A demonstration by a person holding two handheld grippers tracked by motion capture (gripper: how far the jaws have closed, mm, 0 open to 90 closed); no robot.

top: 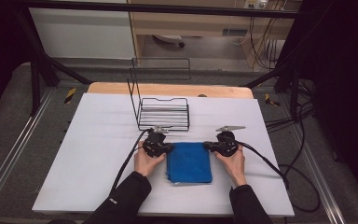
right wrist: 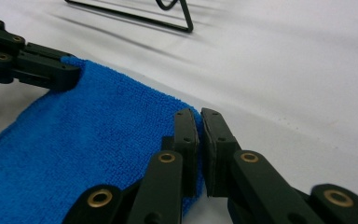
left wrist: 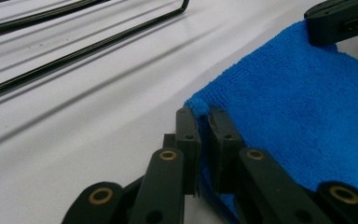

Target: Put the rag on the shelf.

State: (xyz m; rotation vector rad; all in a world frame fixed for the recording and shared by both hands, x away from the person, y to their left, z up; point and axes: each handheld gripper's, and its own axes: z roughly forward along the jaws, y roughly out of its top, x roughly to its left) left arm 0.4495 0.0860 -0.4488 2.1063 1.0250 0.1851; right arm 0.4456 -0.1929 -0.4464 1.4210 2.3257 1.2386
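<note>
A folded blue cloth (top: pixel 189 162) lies flat on the white desk (top: pixel 88 154), just in front of a black wire rack (top: pixel 164 113). The left tool (top: pixel 170 148) pinches the cloth's far left corner, its jaws closed on the fabric. The right tool (top: pixel 207 145) has its jaws clamped on the far right corner, so the cloth spans between both.

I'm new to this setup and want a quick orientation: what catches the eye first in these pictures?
The folded blue cloth on the white table, near the front middle, stands out. The left gripper and right gripper each pinch one of its far corners, jaws shut on the fabric. Just behind it stands a black wire rack.
</note>
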